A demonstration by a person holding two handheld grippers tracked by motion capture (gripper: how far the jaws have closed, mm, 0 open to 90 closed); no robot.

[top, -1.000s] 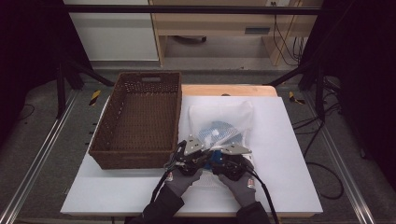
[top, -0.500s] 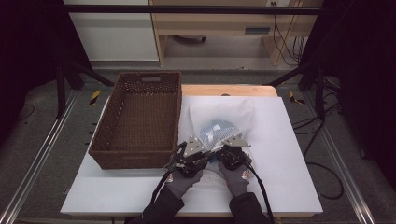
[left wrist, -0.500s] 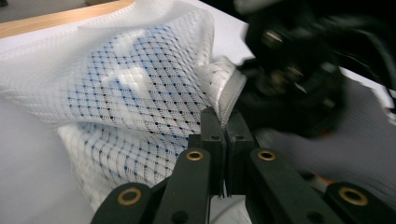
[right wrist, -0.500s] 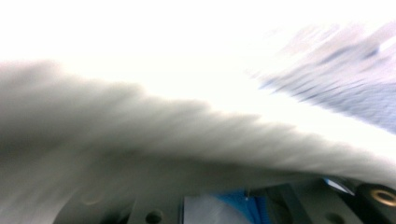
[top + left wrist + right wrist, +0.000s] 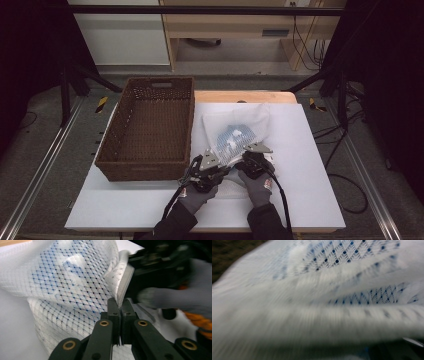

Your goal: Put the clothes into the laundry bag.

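— Where the white board meets the person's side, what is seen?
— A white mesh bag with something blue inside is laid on the board, just right of the brown wicker basket. Its near edge is met by both grippers, side by side.
— How is the left gripper set?
— Its jaws are pressed together on a fold of the bag's thick white hem, as seen in the left gripper view.
— And the right gripper?
— It is held at the bag's near edge, but its own view is blurred mesh, so its grip cannot be told
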